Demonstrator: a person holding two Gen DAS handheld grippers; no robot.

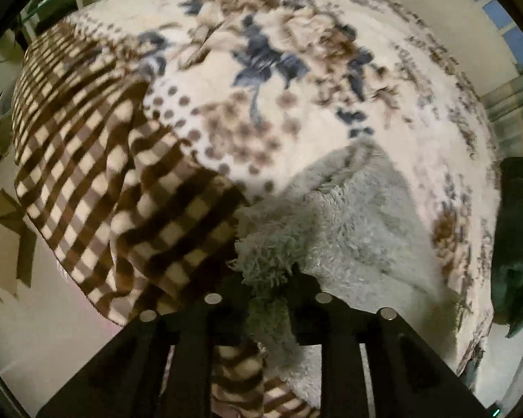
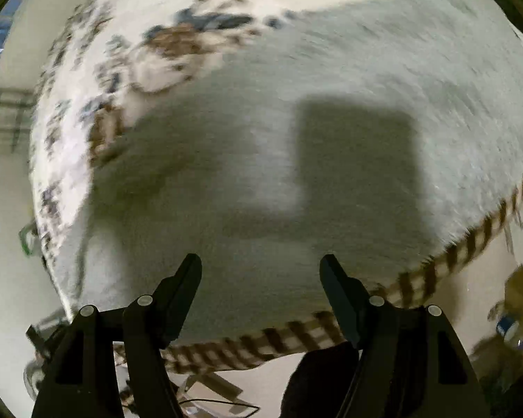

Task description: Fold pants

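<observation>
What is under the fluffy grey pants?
Under the fluffy grey pants lies a brown checked blanket, peeking out at their edge, on a flowery cream blanket. The left gripper pinches the pants. What lies beneath their middle is covered.

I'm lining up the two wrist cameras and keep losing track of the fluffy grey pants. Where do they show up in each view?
Left wrist: the grey pants fill the lower centre-right, a bunched edge pinched in the left claw.
Right wrist: the pants spread across most of the middle and right, beyond the open right claw.
Shared landmark: the brown checked blanket, at left in the left view, a strip along the bottom right in the right view.
</observation>
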